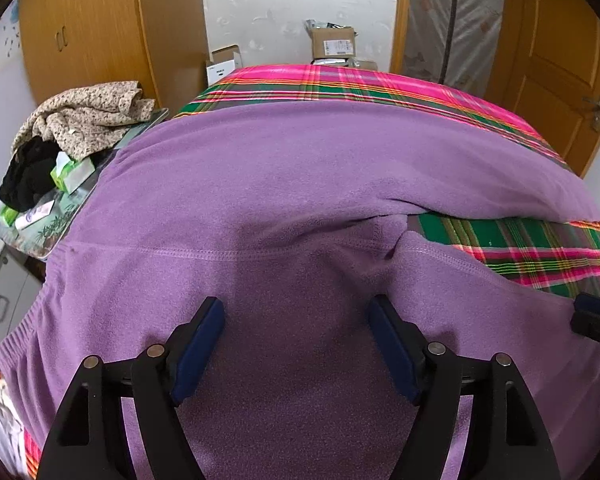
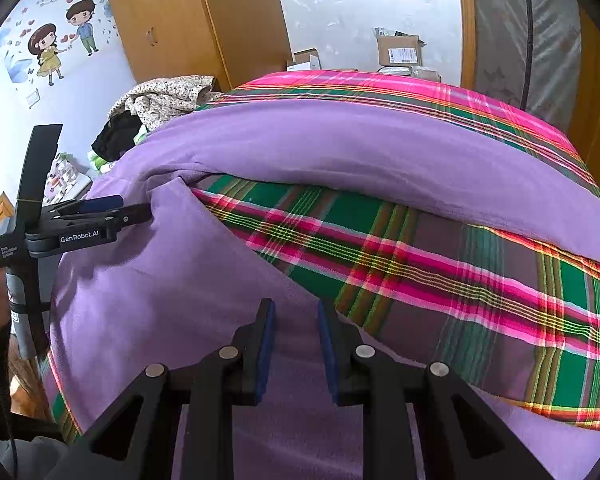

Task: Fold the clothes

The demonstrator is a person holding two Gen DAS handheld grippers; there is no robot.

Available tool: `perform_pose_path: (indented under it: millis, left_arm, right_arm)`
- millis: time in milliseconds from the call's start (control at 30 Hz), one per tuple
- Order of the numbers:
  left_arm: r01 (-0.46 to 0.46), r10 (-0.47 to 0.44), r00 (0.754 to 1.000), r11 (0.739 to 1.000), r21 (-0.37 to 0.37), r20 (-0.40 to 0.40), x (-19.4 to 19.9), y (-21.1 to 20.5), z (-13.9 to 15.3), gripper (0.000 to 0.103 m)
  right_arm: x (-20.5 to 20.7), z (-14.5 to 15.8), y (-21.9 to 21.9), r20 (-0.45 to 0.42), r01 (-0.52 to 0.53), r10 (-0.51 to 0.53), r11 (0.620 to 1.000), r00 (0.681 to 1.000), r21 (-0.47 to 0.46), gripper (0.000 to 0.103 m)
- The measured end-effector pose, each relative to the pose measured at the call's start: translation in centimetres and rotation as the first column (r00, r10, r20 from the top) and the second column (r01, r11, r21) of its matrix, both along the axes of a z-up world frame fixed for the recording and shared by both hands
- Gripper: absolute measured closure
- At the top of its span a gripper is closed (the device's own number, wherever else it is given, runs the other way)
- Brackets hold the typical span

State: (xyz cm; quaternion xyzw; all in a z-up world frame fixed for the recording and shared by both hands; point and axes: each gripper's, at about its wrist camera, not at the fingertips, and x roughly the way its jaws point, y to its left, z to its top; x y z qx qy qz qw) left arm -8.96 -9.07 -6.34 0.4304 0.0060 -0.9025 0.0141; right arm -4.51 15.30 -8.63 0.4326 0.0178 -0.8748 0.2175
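Observation:
Purple fleece trousers [image 1: 292, 184] lie spread on a bed with a pink and green plaid cover [image 1: 380, 84]. The two legs part in a V, with the plaid cover [image 2: 400, 256] showing between them. My left gripper [image 1: 296, 308] is open, jaws wide apart, just above the seat of the trousers near the crotch seam. It also shows at the left of the right wrist view [image 2: 140, 210]. My right gripper [image 2: 296, 312] is open with a narrower gap, over the inner edge of the near leg [image 2: 172, 280]. Neither holds cloth.
A side table [image 1: 56, 224] at the left of the bed carries a flowered garment [image 1: 88, 116], a black garment and small boxes. Wooden wardrobes [image 1: 100, 28] and a door [image 1: 556, 64] stand behind. Cardboard boxes [image 1: 332, 42] sit beyond the bed's far end.

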Motion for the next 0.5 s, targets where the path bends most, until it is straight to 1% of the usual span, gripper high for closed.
perform_pose_path:
  millis: [300, 500]
  left_arm:
    - [0.000, 0.000, 1.000, 1.000, 0.004, 0.000, -0.02, -0.01, -0.02, 0.026]
    - [-0.001, 0.001, 1.000, 1.000, 0.003, 0.000, -0.01, 0.05, 0.01, 0.026]
  right_arm:
    - [0.08, 0.02, -0.22, -0.005, -0.004, 0.004, 1.000, 1.000, 0.004, 0.076]
    - [0.11, 0.09, -0.22, -0.006, -0.003, 0.003, 1.000, 1.000, 0.006, 0.076]
